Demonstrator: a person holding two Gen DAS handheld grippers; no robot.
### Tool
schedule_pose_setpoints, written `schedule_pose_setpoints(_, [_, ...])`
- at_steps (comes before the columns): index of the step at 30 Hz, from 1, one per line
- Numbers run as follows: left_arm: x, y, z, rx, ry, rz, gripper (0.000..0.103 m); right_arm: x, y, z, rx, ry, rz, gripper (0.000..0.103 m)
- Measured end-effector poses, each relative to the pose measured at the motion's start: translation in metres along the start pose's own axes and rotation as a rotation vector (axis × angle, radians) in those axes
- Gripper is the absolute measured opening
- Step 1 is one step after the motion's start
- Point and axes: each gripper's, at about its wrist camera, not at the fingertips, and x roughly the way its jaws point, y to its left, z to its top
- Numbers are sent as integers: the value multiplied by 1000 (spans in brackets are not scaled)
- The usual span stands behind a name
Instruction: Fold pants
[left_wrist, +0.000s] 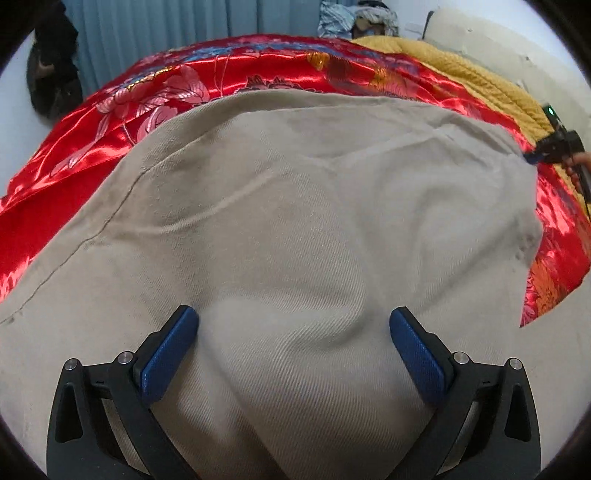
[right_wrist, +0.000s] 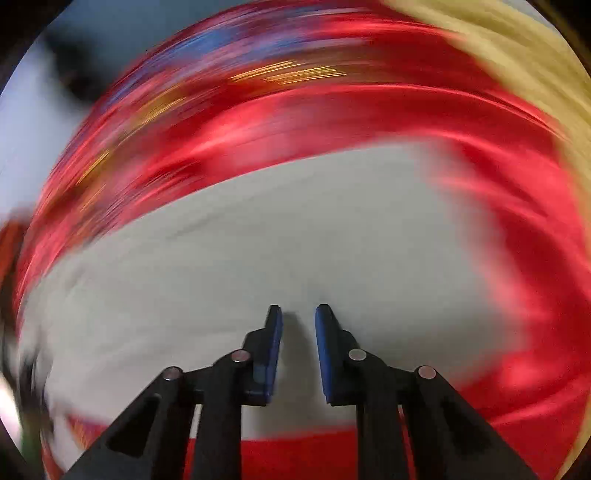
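We see beige pants (left_wrist: 295, 206) spread over a red satin cover w/ floral print (left_wrist: 122, 110) on a bed; the cloth fills most of the left wrist view, w/ a long seam running diagonally at left and soft creases across the middle. Left gripper (left_wrist: 293, 321) hangs over the pants, pointing steeply down, jaws wide apart; blue pads (left_wrist: 168, 354) on both fingers sit right at the fabric, a rounded bulge of cloth between them, but the pads aren't pressing on it. Can't tell if the tips touch the cloth.

Far right in that view, the right gripper (left_wrist: 550, 151) is at the far right edge of the pants, w/ a bit of a hand (left_wrist: 578, 162) behind it and a green light on its body. From there we can't read its jaws.

Right wrist view is heavily motion-blurred. Right gripper's jaws stand narrow, a small gap left between the blue pads. Beige cloth lies under and ahead of the tips; whether a fold is pinched between them, we can't tell. Red cover wraps around the beige area, above, right and below.

Behind the bed: mustard knit blanket (left_wrist: 472, 77) at right next to the cover, blue-grey curtain (left_wrist: 166, 26), a dark item hanging at left (left_wrist: 55, 74), a pile of clothes (left_wrist: 354, 18) at the back.
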Motion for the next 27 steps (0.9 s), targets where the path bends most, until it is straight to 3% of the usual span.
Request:
schedule_pose_setpoints(1, [-1,-1,0,-1,-6,-2,102,-6,-14,3,52,-17,-43,18])
schedule_pose_setpoints(2, [-1,-3,0,-2,-10,-4,102,-13,-18,4,71,-47,-108,27])
schedule_pose_setpoints(4, [0,-6,3,-3,-16,-1,102,-31,-2,4,37,-129,-103,27])
schedule_pose_setpoints(7, [-2,-2,-2,-5,-21,5,103,-41,64,-11,-70,-162,111,27])
schedule_pose_setpoints(8, [-7,1,-8,-7,-22,8,103,-39,103,-21,-129,-142,204,27])
schedule_pose_setpoints(11, [-7,-1,-7,-6,-20,21,103,-27,193,-60,-282,-81,377,28])
schedule_pose_setpoints(14, [-7,-1,-8,-7,-18,31,103,-13,277,-102,-434,-12,496,36])
schedule_pose_setpoints(15, [-7,-1,-8,-6,-20,35,103,-5,312,-116,-501,15,513,41])
schedule_pose_setpoints(17, [-7,0,-9,-9,-24,36,103,6,352,-146,-606,37,501,42])
schedule_pose_setpoints(20, [-7,1,-10,-13,-31,30,103,31,365,-166,-702,111,436,43])
schedule_pose_setpoints(24, [-7,3,-12,-19,-41,21,103,31,322,-164,-691,135,430,42])
schedule_pose_setpoints(27, [-6,3,-12,-19,-49,23,103,6,286,-142,-639,52,392,42])
